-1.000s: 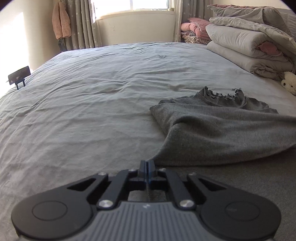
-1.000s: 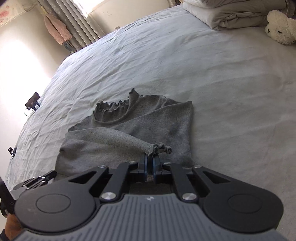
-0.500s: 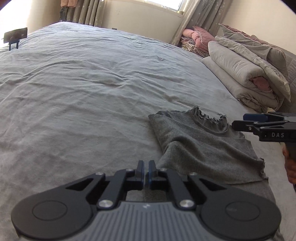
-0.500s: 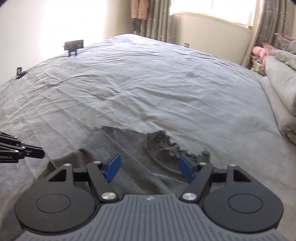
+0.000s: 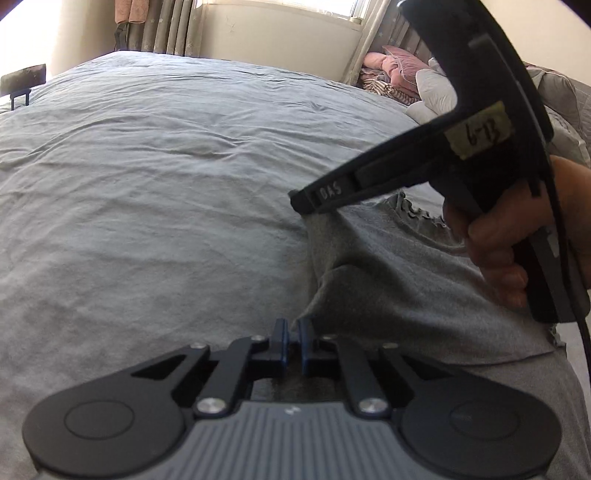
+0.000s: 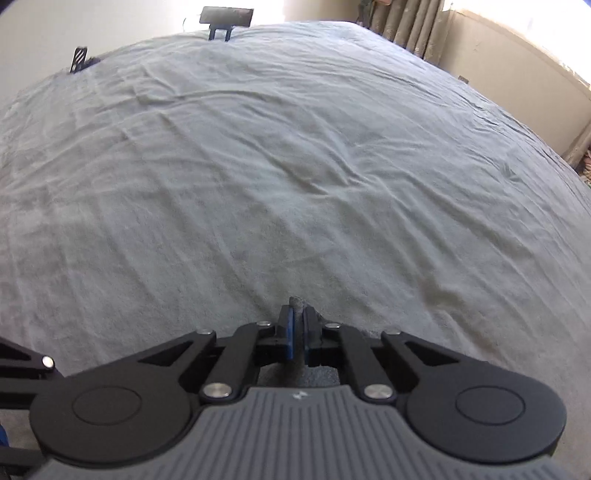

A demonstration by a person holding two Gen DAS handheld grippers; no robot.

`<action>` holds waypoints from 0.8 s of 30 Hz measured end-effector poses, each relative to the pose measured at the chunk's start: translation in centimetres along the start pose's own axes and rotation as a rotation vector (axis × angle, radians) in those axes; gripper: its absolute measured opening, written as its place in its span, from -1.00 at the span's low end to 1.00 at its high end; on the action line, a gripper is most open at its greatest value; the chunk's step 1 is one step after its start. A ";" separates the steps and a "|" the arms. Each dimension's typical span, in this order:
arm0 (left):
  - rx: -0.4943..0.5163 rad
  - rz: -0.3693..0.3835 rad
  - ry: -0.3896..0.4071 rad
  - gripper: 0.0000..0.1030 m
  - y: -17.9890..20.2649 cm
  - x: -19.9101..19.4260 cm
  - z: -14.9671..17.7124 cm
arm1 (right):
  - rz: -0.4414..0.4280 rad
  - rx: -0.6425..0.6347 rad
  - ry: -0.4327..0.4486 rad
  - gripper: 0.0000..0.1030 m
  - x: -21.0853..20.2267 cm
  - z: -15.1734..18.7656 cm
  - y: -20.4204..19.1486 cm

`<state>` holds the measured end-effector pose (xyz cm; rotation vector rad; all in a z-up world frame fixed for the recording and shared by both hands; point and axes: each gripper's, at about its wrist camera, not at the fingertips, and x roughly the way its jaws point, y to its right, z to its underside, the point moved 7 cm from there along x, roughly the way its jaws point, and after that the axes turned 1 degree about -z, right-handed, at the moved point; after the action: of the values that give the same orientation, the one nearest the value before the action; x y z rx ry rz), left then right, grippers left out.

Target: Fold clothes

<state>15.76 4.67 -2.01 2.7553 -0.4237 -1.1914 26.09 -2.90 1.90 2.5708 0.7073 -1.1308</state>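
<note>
The left gripper (image 5: 291, 334) is closest, its jaws pinched tight on the near edge of the grey top (image 5: 399, 295). The top lies on the bed (image 5: 166, 184). A bit farther on, the right gripper (image 5: 304, 201), in a hand (image 5: 517, 236), has its jaws squeezed on another edge, lifting it up.

We note: knit top (image 5: 399, 280) on bedsheet (image 5: 166, 192), right of left gripper (image 5: 291, 334). Right gripper (image 5: 301, 201) above top's far-left edge. Folded duvets (image 5: 436, 92) behind, by curtain (image 5: 162, 26).
</note>
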 end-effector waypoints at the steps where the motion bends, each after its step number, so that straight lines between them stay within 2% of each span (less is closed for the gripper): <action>1: -0.014 -0.004 -0.001 -0.90 -0.2 -0.2 -0.2 | -0.018 0.085 0.058 -0.93 -0.9 -0.5 1.1; 2: -0.040 -0.005 -0.001 -0.90 -0.5 -0.3 -0.3 | -0.024 0.154 0.096 -0.94 -1.3 -0.6 2.0; 6: -0.113 -0.006 -0.006 -0.91 -1.4 -0.6 -0.3 | 0.023 0.304 0.098 -0.99 0.3 1.0 4.4; 9: -0.113 0.000 -0.011 -0.91 -1.3 -0.6 -0.3 | -0.013 0.273 0.106 -0.99 -0.3 1.3 3.7; 10: -0.113 0.003 -0.013 -0.91 -1.3 -0.6 -0.3 | -0.052 0.266 0.128 -0.92 -1.1 1.1 3.5; 11: -0.117 0.006 -0.017 -0.91 -1.3 -0.5 -0.3 | -0.083 0.259 0.136 -0.73 -1.6 0.8 3.3; 12: -0.126 0.009 -0.021 -0.90 -1.4 -0.5 -0.3 | -0.091 0.245 0.130 -0.64 -1.7 0.5 3.1; 13: -0.134 0.012 -0.026 -0.90 -1.5 -0.4 -0.3 | -0.099 0.231 0.124 -0.28 -1.7 0.2 2.9; 14: -0.138 0.012 -0.028 -0.90 -1.5 -0.4 -0.2 | -0.106 0.205 0.108 -0.10 -1.6 0.1 2.5; 16: -0.136 0.006 -0.029 -0.90 -1.4 -0.4 -0.1 | -0.097 0.090 0.008 -0.14 0.1 0.9 0.6; 17: -0.137 0.002 -0.030 -0.90 -1.3 -0.5 -0.1 | -0.065 0.035 -0.043 -0.60 1.1 1.6 0.0; 18: -0.137 -0.003 -0.032 -0.90 -1.3 -0.5 -0.1 | -0.034 0.001 -0.059 -0.83 1.7 2.0 -0.4; 20: -0.154 -0.010 -0.041 -0.90 -1.4 -0.7 -0.1 | -0.011 0.004 -0.017 -0.84 1.4 1.9 -0.5; 22: -0.177 -0.019 -0.046 -0.90 -1.7 -0.8 -0.3 | -0.004 0.092 0.062 -0.86 0.4 1.2 0.6; 24: -0.199 -0.030 -0.048 -0.90 -2.1 -0.8 -0.4 | 0.018 0.136 0.085 -0.86 0.6 1.3 1.4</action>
<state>15.95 6.91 -1.61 2.5778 -0.2538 -1.2356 26.40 -4.43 0.65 2.7469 0.6453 -1.1056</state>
